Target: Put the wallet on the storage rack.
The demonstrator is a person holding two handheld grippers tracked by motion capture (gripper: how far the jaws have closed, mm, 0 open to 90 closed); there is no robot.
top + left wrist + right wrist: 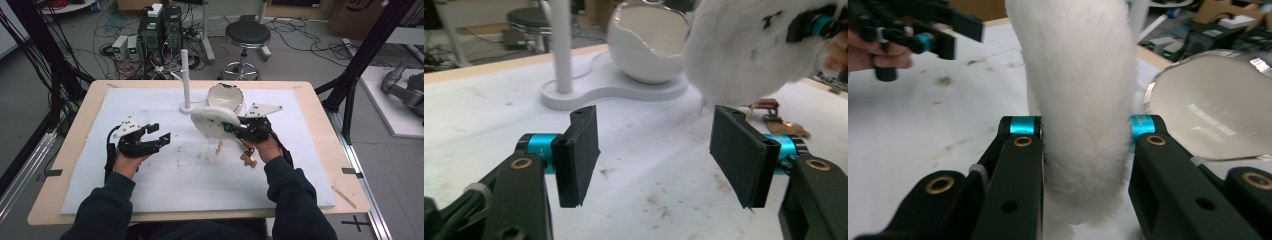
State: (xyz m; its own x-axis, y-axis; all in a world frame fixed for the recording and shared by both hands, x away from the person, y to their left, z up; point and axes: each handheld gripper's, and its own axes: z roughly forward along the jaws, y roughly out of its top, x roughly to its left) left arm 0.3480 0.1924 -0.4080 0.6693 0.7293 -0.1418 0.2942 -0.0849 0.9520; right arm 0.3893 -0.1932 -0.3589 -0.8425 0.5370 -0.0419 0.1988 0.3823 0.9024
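Landmark for all positions: the white stand [186, 80], an upright post on a flat base at the far middle of the white mat [150, 185].

Right gripper [231, 128]: jaws pinched on a white fluffy pad [214, 121], which is lifted clear of the mat, just in front of the stand's base and to its right. In the right gripper view the pad [1083, 100] stands edge-on between the two black jaws and bulges past both, so the pads under the blue collars are buried in the fur.

Left gripper [154, 134]: jaws spread, nothing between them; it sits well to the left of the stand and nearer the person. The left gripper view confirms this: bare stained mat [649, 175] lies in the gap of the gripper [654, 150].

View differences:
- The high view gives the layout: both hands, both sleeves, the white bowl [225, 96] touching the stand's base on its right.
- The left gripper view shows the bowl's [644, 45] jagged, eggshell-like rim and its shared base with the stand [560, 50]. It also shows small brown items [774, 117] on the mat under the pad [754, 50].
- The right gripper view shows the bowl's [1213, 105] smooth inside and the left gripper [923, 30] far off.

Hard to read: the brown items [247, 157] by the right hand are too small to identify. The pad's top is cut off in the right gripper view.
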